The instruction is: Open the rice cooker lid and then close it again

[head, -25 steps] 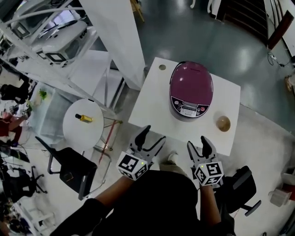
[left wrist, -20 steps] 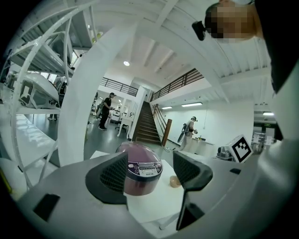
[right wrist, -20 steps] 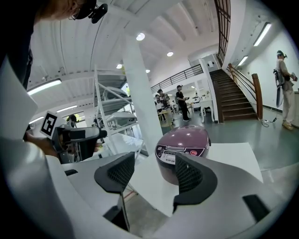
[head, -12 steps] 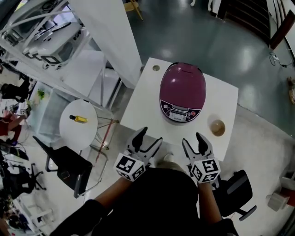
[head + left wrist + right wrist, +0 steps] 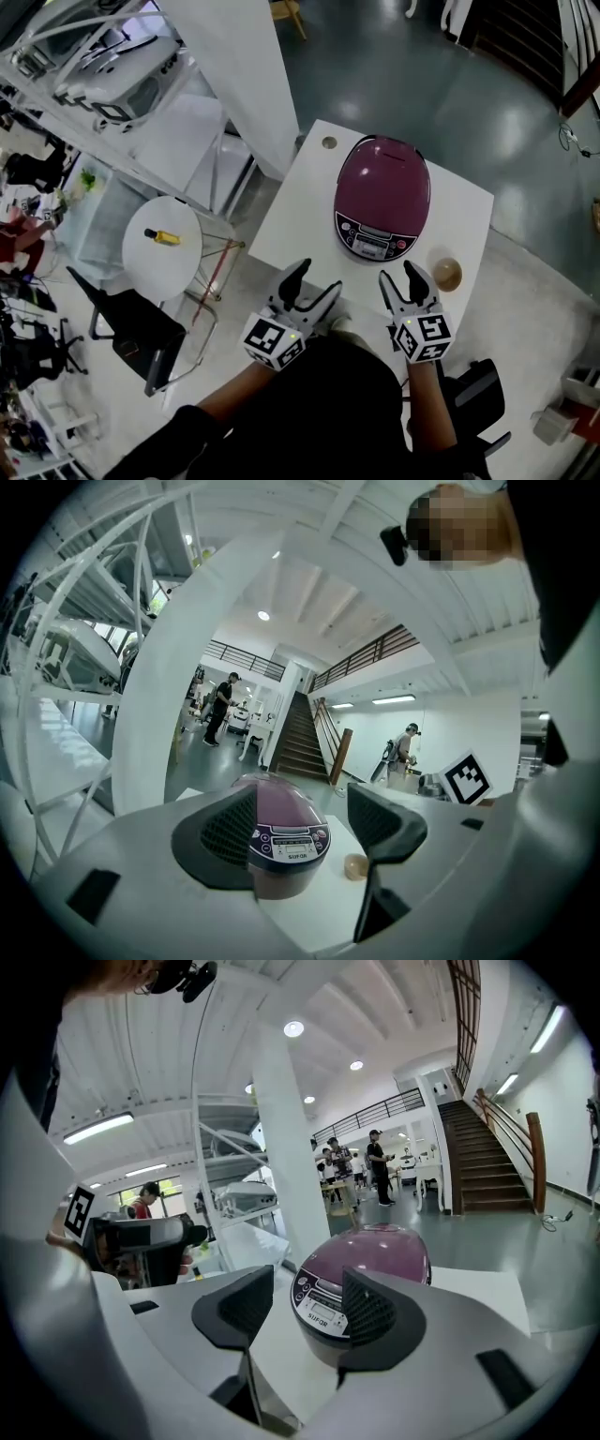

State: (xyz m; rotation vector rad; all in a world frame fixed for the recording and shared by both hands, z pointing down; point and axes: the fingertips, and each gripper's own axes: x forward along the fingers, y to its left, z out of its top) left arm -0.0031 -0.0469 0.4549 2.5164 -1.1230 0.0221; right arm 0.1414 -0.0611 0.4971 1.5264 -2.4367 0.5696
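Observation:
A purple rice cooker (image 5: pixel 382 195) with its lid down stands on the white square table (image 5: pixel 291 220), its control panel facing me. It shows ahead between the jaws in the left gripper view (image 5: pixel 281 834) and in the right gripper view (image 5: pixel 367 1273). My left gripper (image 5: pixel 310 285) hangs open at the table's near edge, left of the cooker's front. The right gripper (image 5: pixel 403 278) is open too, just short of the panel. Neither touches the cooker, and nothing is between the jaws.
A small round tan object (image 5: pixel 447 274) lies on the table right of the cooker. A small disc (image 5: pixel 329 142) sits at the far left corner. A round white side table (image 5: pixel 173 267) with a yellow bottle (image 5: pixel 162 236), a black chair (image 5: pixel 131 333) and a white pillar (image 5: pixel 239 75) stand left.
The view has shifted; the cooker now lies slightly right and lower in the picture. Both grippers sit a little nearer the table's front edge, still open.

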